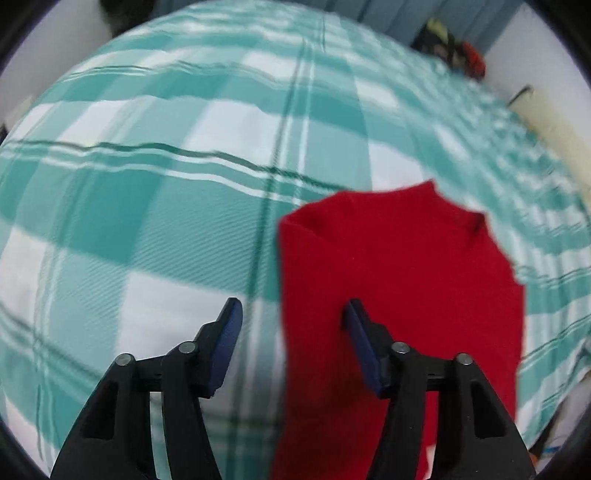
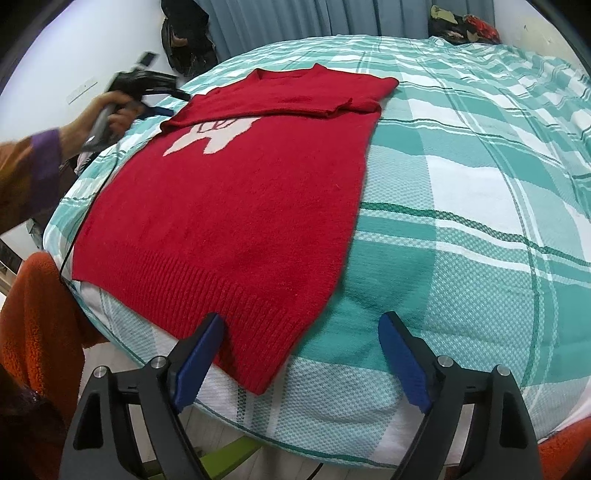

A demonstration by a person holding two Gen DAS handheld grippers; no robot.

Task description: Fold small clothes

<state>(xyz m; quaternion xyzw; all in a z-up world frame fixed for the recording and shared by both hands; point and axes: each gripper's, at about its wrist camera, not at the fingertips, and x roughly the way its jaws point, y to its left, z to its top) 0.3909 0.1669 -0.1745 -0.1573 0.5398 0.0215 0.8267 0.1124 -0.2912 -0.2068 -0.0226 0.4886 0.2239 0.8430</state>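
On checked bedspread [image 2: 461, 206], red sweater [image 2: 236, 206] flat, sleeves folded, right tongs [image 2: 301, 332] agape

Red sweater [image 2: 229, 206]: fuzzy matt knit, ribbed hem. Bedspread [image 2: 461, 221]: woven checked cloth, textured. Claw pads [image 2: 195, 358]: matt blue.

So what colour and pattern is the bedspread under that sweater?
The bedspread is a teal-green and white plaid check, clearest in the right wrist view; the sweater is red.

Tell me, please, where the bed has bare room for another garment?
Bare: the checked bedspread right of the red sweater, up to the clothes pile at the far corner. Crowded: the narrow strip left of it, by the left gripper.
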